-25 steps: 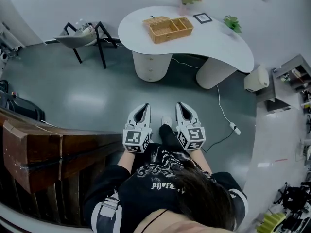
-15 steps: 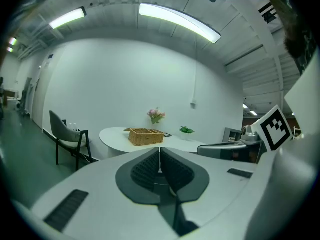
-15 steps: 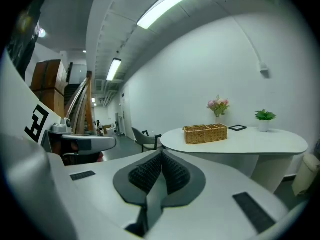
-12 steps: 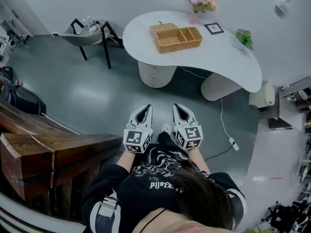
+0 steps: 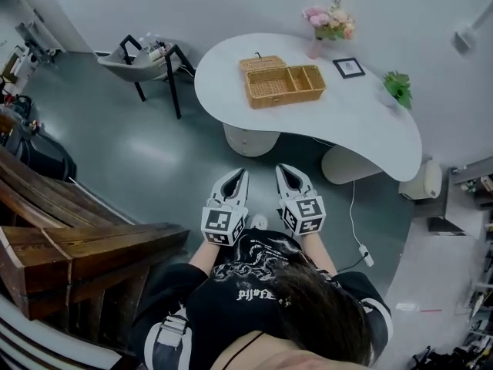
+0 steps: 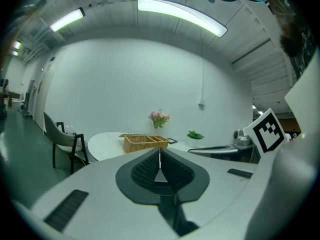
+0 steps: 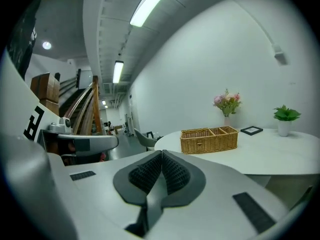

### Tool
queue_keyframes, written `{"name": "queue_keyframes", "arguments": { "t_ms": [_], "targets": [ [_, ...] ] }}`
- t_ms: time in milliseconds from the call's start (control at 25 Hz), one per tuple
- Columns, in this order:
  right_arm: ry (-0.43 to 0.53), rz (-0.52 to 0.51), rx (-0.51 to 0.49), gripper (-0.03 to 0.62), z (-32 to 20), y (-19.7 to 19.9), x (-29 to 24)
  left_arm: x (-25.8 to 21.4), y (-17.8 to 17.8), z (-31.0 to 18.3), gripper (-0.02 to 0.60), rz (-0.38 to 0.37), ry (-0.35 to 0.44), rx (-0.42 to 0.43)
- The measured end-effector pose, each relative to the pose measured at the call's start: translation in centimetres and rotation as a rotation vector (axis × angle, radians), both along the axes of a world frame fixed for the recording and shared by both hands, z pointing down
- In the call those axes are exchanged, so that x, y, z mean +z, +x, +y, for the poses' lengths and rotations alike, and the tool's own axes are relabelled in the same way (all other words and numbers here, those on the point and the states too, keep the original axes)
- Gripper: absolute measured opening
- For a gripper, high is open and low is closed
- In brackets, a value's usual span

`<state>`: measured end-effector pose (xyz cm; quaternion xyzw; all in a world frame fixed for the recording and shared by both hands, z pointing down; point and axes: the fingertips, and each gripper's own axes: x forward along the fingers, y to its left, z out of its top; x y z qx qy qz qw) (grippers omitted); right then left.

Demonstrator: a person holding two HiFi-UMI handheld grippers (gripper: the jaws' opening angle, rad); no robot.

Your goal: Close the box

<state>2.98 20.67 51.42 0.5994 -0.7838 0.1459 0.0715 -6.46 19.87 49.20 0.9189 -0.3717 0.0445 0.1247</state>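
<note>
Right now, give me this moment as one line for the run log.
box: open, on table | left gripper: shut, empty | right gripper: shut, empty | both short of the table

A wicker box is seen on the white table, its lid folded open. The left gripper and right gripper are held side by side over the grey floor, well apart from the table.

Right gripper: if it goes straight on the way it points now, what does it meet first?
Nothing close: the shut right gripper has open air ahead. Farther on it would probably meet the white table, near the wicker box. The height is unclear.
</note>
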Motion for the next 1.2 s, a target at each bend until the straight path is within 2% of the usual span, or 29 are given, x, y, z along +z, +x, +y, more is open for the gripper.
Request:
{"name": "queue_keyframes", "arguments": {
  "t_ms": [280, 760, 1000, 1200],
  "targets": [
    [-0.004, 0.039, -0.049, 0.025, -2.4, 3.2, 0.0, 0.6, 2.7, -2.4, 0.026, 0.014, -0.024, -0.049],
    [-0.012, 0.046, -0.021, 0.025, -4.5, 6.0, 0.6, 1.6, 5.3, -5.8, 0.026, 0.002, -0.055, -0.016],
    [-0.015, 0.076, 0.013, 0.025, -7.5, 6.5, 0.5, 1.9, 5.2, -9.8, 0.026, 0.000, -0.053, 0.005],
    [-0.029, 0.050, 0.040, 0.025, -11.3, 7.1, 0.9, 1.9, 5.7, -14.5, 0.026, -0.007, -0.045, 0.029]
  ]
}}
